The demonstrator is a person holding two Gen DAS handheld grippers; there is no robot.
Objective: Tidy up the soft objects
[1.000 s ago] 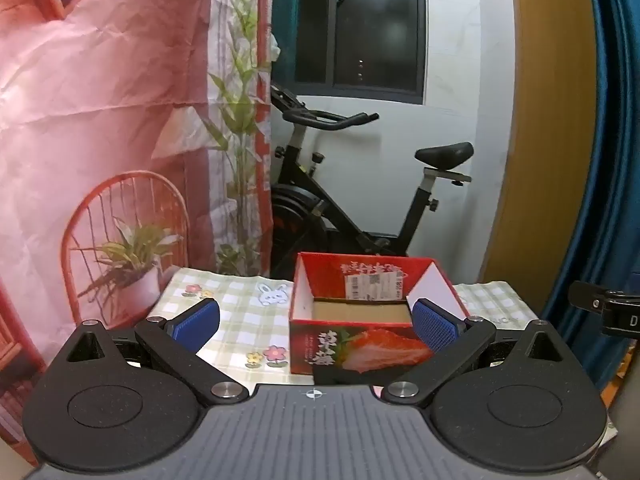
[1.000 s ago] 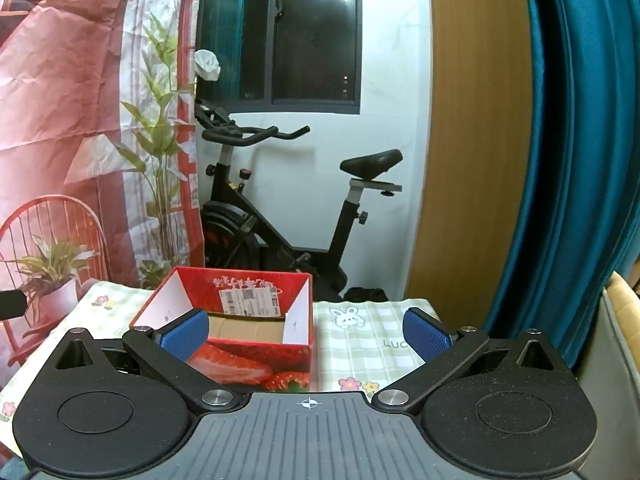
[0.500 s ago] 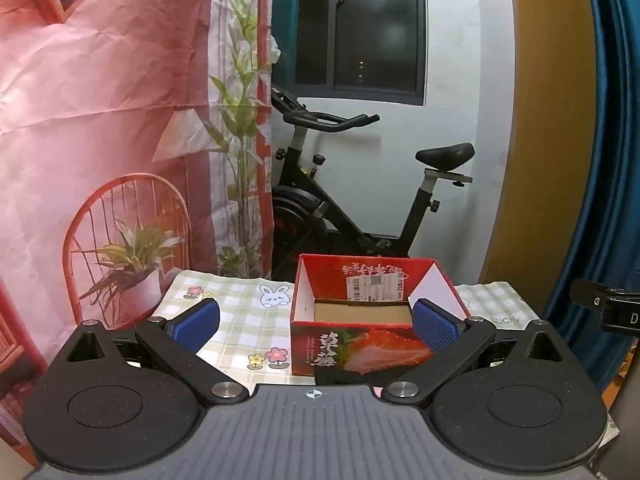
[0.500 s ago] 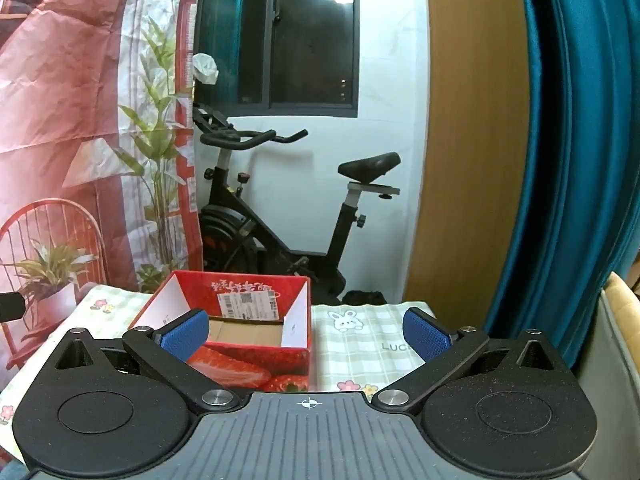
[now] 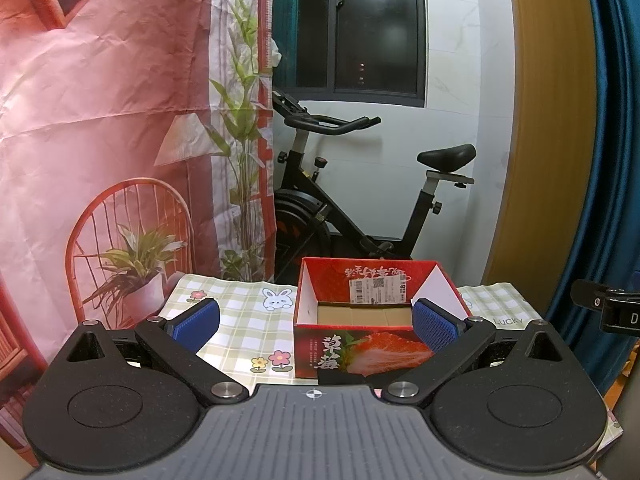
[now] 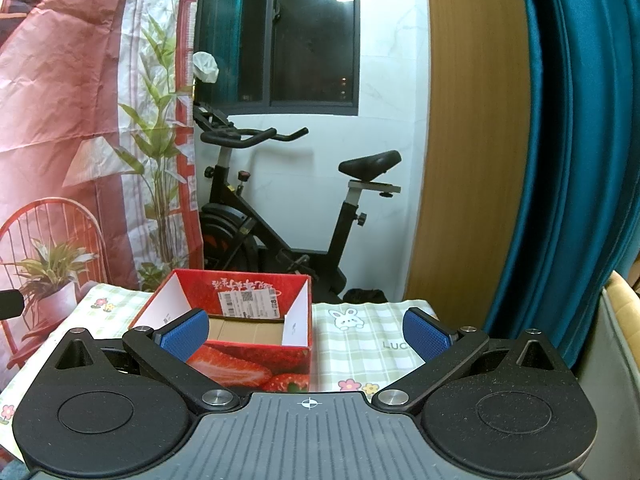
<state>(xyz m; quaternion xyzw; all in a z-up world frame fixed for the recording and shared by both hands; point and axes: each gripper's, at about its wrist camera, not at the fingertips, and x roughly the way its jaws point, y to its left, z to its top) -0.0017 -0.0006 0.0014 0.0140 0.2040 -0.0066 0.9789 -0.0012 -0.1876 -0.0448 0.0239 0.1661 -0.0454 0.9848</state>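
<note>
Box [image 5: 372,344] sits slightly lower in view; both tools [image 5: 316,322] [image 6: 306,336] released, empty; checked tablecloth [image 5: 244,320]; exercise bike [image 5: 360,200] behind.

Both wrist cameras sit low behind their own tongs, looking level across the table [image 5: 240,320] toward the far wall. The left view has the strawberry box [image 5: 372,344] right of centre; the right view has it [image 6: 248,344] left of centre. Both share the exercise bike [image 5: 360,200] and window [image 6: 276,40].
</note>
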